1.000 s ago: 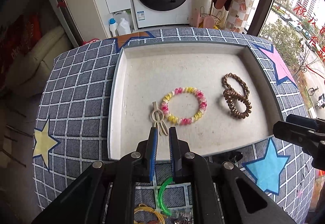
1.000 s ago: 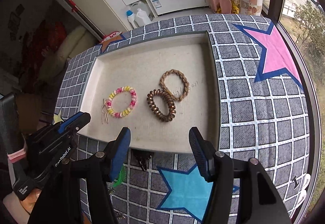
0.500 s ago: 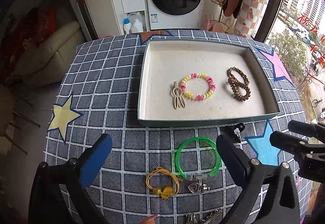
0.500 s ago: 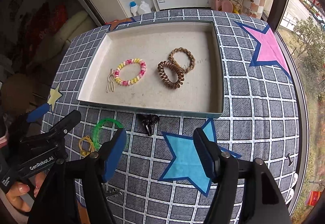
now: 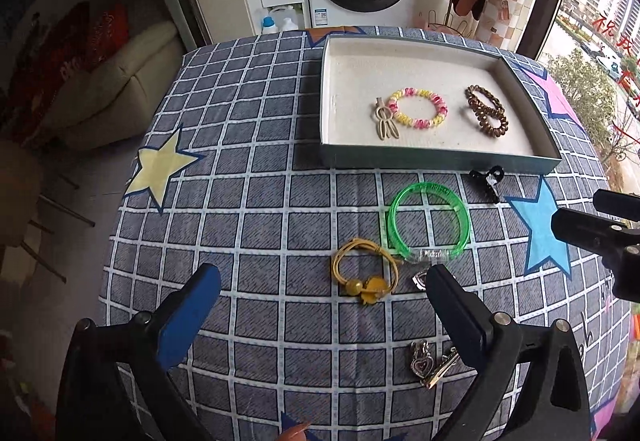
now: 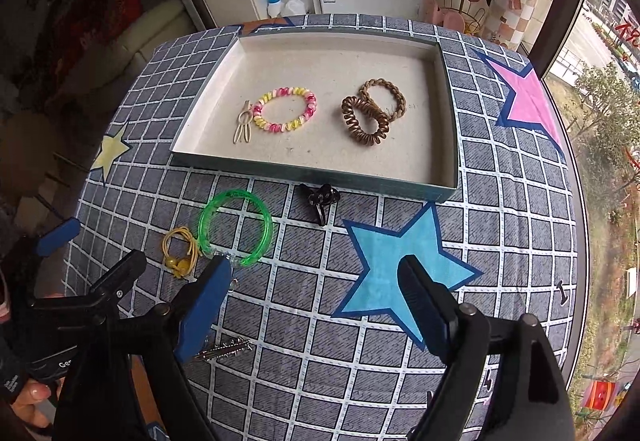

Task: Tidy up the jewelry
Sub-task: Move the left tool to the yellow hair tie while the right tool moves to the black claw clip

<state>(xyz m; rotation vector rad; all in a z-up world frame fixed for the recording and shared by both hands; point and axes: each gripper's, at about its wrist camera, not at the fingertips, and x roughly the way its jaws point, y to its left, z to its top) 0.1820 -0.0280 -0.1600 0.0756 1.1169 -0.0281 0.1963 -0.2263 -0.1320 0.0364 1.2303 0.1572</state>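
Our left tongs [image 5: 322, 295] and right tongs [image 6: 314, 291] hover spread wide, empty; translucent green plastic bangle [image 5: 428, 219] lies just ahead.

Soft, even daylight enters from the window [image 5: 592, 53] at the right, leaving the checked tablecloth [image 5: 256, 169] and the tray [image 5: 436, 161] bright with only faint shadows. The room at the left, around the sofa [image 5: 120, 81], sits dim and murky. Both fisheye views bow straight lines strongly toward the edges, corners vignette to black, and the centre stays sharp with no glare.
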